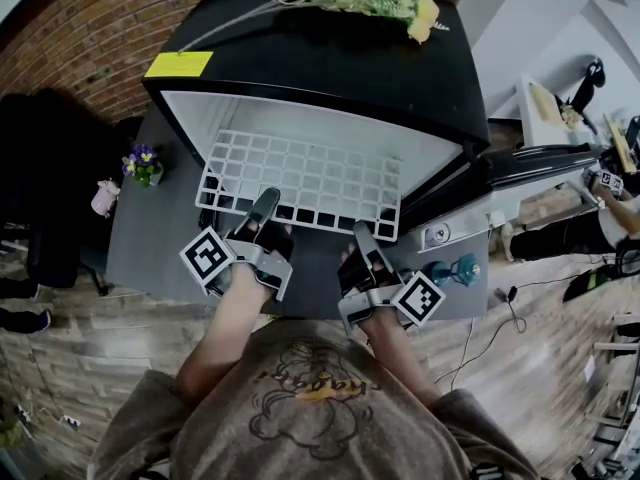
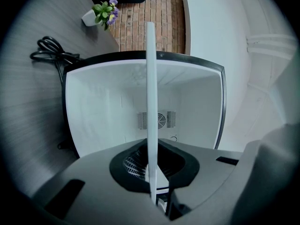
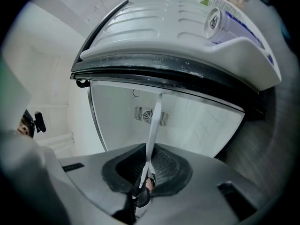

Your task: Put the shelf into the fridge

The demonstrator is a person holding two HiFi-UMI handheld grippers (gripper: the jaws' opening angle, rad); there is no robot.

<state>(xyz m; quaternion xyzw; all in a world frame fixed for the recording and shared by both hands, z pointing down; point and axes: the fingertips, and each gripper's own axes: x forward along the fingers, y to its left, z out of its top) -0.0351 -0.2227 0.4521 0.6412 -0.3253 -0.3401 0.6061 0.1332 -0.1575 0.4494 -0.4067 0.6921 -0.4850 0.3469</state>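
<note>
Head view first, the trainee said: which step was in hand?

Mentor: The sliding-in, I'd judge, and not finished. The white wire shelf (image 1: pixel 300 178) lay flat at the mouth of the black fridge (image 1: pixel 330 58). Its far edge was under the top rim and its near edge stuck out over the grey table (image 1: pixel 150 258).

Trainee: And the tongs?

Mentor: Both were clamped on the shelf's near edge. The left tongs (image 1: pixel 266 200) held it left of the middle and the right tongs (image 1: pixel 362 232) held it right of the middle. Each gripper view showed the wire edge-on, pinched between the pads and running toward the fan grille (image 2: pixel 157 120) on the back wall.

Trainee: What did the next move call for?

Mentor: An even, level push with both hands, I think, so the shelf went in square and didn't jam against a side wall. I couldn't make out any ledges for it to sit on. The door (image 3: pixel 178 27) stood open at the right, clear of the path.

Trainee: Any writing?

Mentor: Nothing I could read. The yellow note (image 1: pixel 178 64) on top of the fridge carried marks too small to read. The right gripper view showed a round sticker (image 3: pixel 213 18) and some blue print on the door's inner side, both blurred. The person's shirt (image 1: pixel 310 398) had a cartoon with a word across it that I couldn't make out. I saw no brand name.
</note>
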